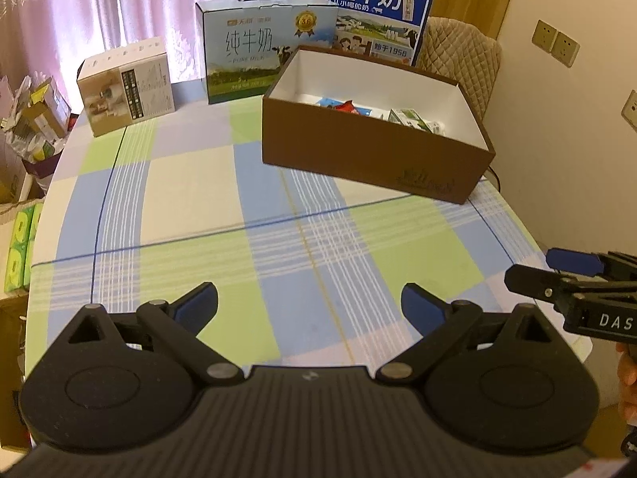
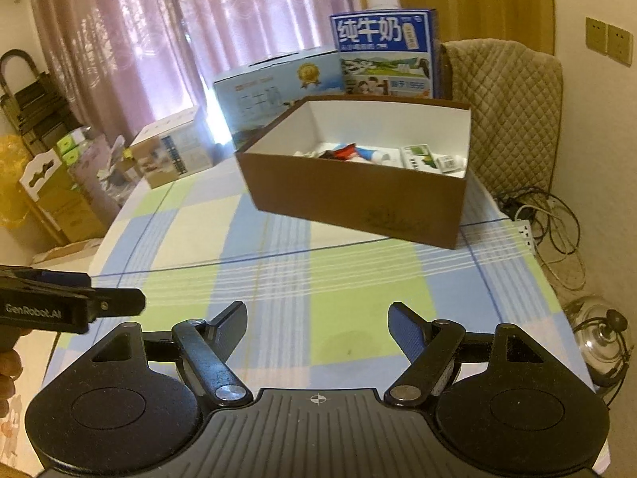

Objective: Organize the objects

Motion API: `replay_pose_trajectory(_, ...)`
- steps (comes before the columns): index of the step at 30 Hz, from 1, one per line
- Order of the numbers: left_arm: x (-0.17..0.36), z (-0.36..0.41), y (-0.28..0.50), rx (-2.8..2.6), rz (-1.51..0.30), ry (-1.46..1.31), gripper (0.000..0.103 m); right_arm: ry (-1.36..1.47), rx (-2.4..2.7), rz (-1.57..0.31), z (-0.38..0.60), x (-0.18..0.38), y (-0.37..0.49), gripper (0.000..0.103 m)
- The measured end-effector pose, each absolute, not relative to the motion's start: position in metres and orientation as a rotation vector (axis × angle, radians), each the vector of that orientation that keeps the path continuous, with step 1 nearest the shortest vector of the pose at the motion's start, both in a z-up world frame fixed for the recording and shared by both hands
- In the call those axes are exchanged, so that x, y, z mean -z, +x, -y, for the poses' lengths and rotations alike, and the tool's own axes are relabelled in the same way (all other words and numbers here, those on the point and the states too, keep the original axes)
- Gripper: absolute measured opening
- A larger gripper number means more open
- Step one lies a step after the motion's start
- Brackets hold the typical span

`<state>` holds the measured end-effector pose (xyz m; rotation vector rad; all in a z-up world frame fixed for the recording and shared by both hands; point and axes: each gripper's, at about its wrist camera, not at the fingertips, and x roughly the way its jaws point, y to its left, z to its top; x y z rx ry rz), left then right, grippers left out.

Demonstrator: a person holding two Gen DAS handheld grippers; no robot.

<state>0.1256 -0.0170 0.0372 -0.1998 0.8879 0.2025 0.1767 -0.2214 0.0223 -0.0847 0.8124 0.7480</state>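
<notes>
— Brown cardboard box, open-topped, sits toward the far right of the tabletop, and the small packets already lie on its white floor: a red wrapper, a green-and-white carton.

— And the grippers? Anything in them?

— Nothing. The left hand-held gripper stands wide over the bare checked cloth, blue pads apart with only cloth between them. The right hand-held gripper is open too, a little narrower, also empty. Each shows at the edge of the other's view, so they hang side by side, near the front edge.

— So what's left to tidy?

— Hard to say. I'd judge the loose things are in. Behind the box stand two milk cartons, the pale blue one and the dark blue one, with a white printed box off to the left.

— If one of those goes next?

— They're broad. I'd take it between both grippers, one on each end face, squarely, low enough that it won't tip, and keep clear of the brown box's rim.
</notes>
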Motion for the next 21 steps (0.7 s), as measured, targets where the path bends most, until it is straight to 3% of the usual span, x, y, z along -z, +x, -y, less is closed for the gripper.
replay_pose_trajectory(21,-0.029,0.019,0.087,-0.207,-0.914,-0.197,0.097,-0.106,-0.776,-0.842,0.211,-0.011,0.137,0.075)
